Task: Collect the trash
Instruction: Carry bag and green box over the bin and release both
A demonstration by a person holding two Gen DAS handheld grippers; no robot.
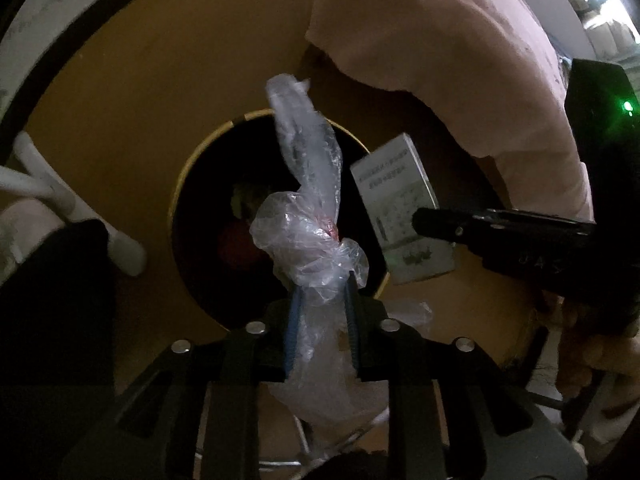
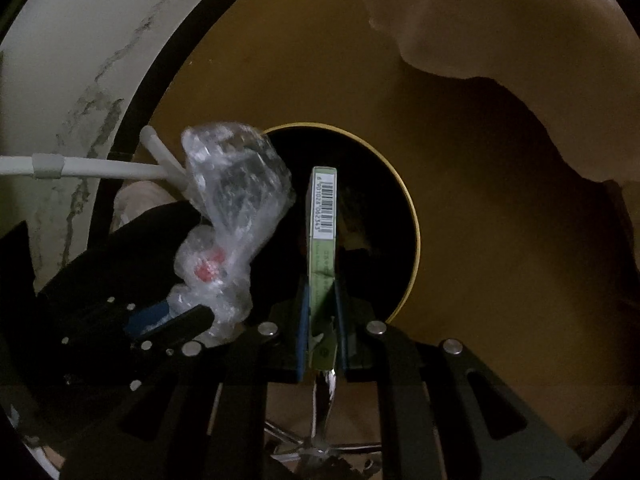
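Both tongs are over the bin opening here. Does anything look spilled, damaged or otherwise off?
Nothing stands out. The left tongs have the crumpled plastic bag between them and the right tongs clamp the green box, both above the bin's dark opening. No spill shows.

Barcode on the box edge

I read a white barcode label on the green box (image 2: 323, 216); its digits began 6 901028. Other print stayed illegible.

Both wrist views are dim and murky, with fisheye bending that curves everything near the rims. Daylight blows out the top right corner of the left view, and the crumpled plastic bag (image 1: 308, 216) catches pale glare. The foreground lies in near-black shadow, with soft edges throughout.
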